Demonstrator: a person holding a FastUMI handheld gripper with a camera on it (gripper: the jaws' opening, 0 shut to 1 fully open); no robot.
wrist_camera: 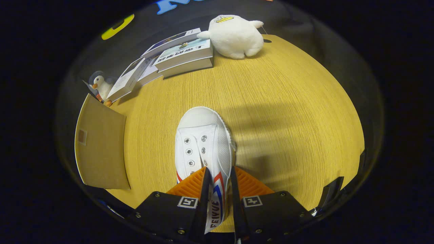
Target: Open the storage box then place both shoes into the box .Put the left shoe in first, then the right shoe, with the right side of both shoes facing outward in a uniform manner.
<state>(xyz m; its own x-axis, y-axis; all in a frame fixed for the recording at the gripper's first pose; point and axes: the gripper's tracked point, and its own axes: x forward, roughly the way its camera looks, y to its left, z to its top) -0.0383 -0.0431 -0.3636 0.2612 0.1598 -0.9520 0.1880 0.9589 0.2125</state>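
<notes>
A white canvas shoe (203,135) with red and blue side stripes points its toe away from me, over the wooden table (288,101). My gripper (219,171) is shut on the shoe's side wall near the heel, with the striped fabric pinched between both fingers. The shoe casts a shadow on the table to its right. I cannot tell whether its sole touches the table. To the left of the shoe lies the brown storage box (100,152), showing a flat brown face with a small tag. Its inside is hidden.
Beyond the shoe, at the table's far side, lie stacked books (184,56) and leaning books (130,79). A white plush duck (235,35) sits to their right. A small plush penguin (100,84) stands behind the box. Bare wood spreads to the right.
</notes>
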